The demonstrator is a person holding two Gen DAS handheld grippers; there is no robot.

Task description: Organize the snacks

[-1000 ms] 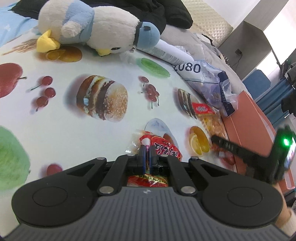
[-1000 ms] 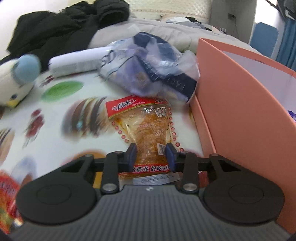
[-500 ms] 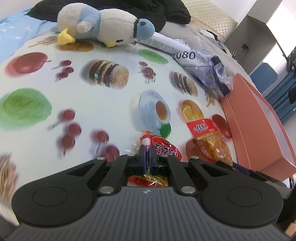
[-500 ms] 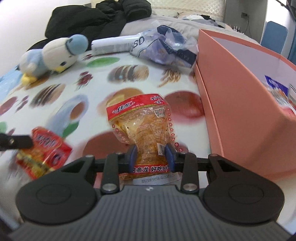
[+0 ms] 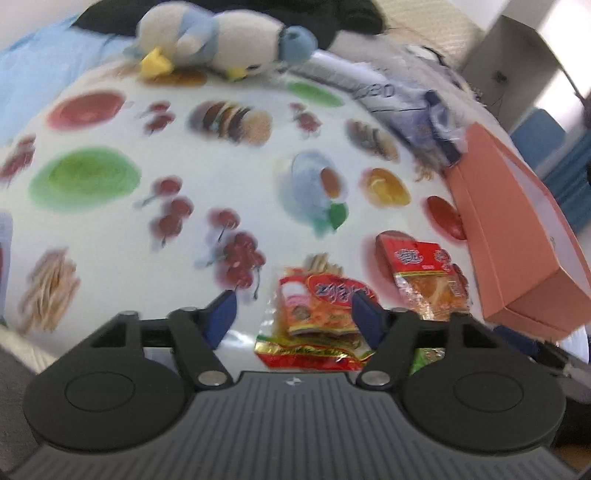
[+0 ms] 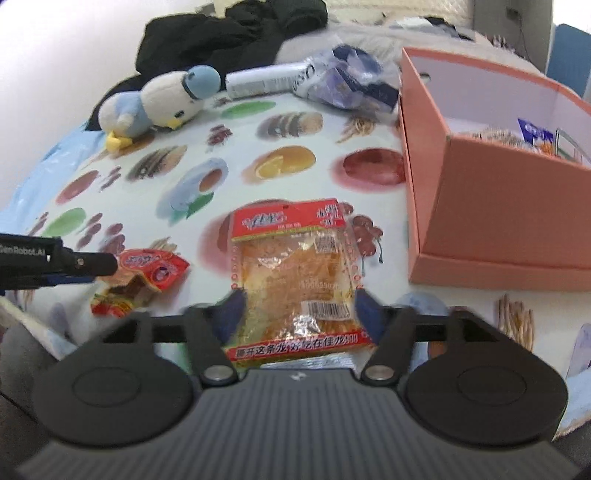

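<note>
Your left gripper (image 5: pixel 291 314) and right gripper (image 6: pixel 299 314) are both opening around light, crinkly, slippery snack packets (image 6: pixel 295 280), so you are best pinching the sealed six o'clock edge.

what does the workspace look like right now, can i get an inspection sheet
Surface: food-print cloth, wrinkle-free where visible.
Job's things: clear orange snack packet and red snack packet lying on the cloth; pink box open, packets inside.
Clutter: plush penguin, white tube, crumpled plastic bag.
Grippers: left gripper and right gripper both opening, each with its packet between the jaws, pads clear of it.
Cables: nothing seen.
Surroundings: black garment, blue chair.
</note>
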